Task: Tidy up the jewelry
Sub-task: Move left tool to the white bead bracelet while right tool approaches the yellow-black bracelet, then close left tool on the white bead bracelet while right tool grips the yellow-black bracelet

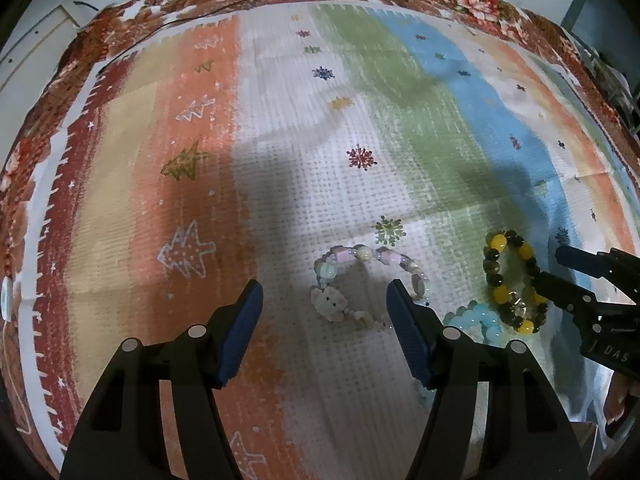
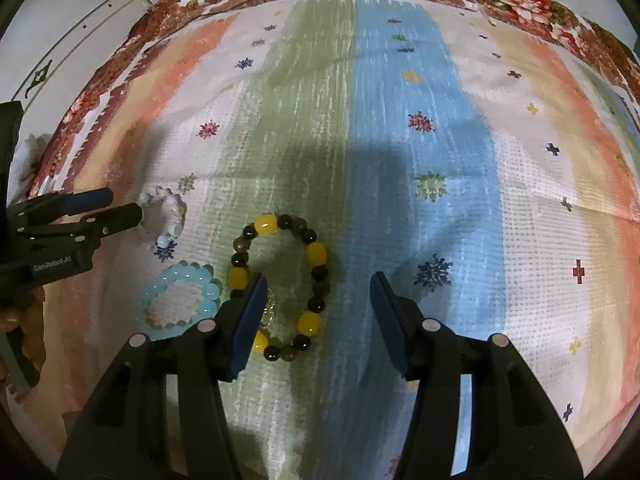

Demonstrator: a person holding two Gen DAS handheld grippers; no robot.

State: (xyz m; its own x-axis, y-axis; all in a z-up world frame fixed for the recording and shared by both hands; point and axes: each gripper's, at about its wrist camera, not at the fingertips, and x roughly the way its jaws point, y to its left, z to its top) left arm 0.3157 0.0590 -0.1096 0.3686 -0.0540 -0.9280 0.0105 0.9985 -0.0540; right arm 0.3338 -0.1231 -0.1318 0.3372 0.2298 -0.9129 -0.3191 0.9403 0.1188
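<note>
The left gripper (image 1: 324, 316) is wide open, holding nothing, over the pink bracelet (image 1: 370, 284) on the striped cloth (image 1: 280, 128). The right gripper (image 2: 318, 312) is wide open too, empty, with the yellow and brown bracelet (image 2: 280, 284) between its fingers. The blue bracelet (image 2: 180, 294) lies just beside it.

Dim overhead light, soft shadows, fisheye-warped edges.

Three bead bracelets: pastel (image 1: 370, 284), turquoise (image 2: 180, 294), yellow-brown (image 2: 280, 284)
</note>
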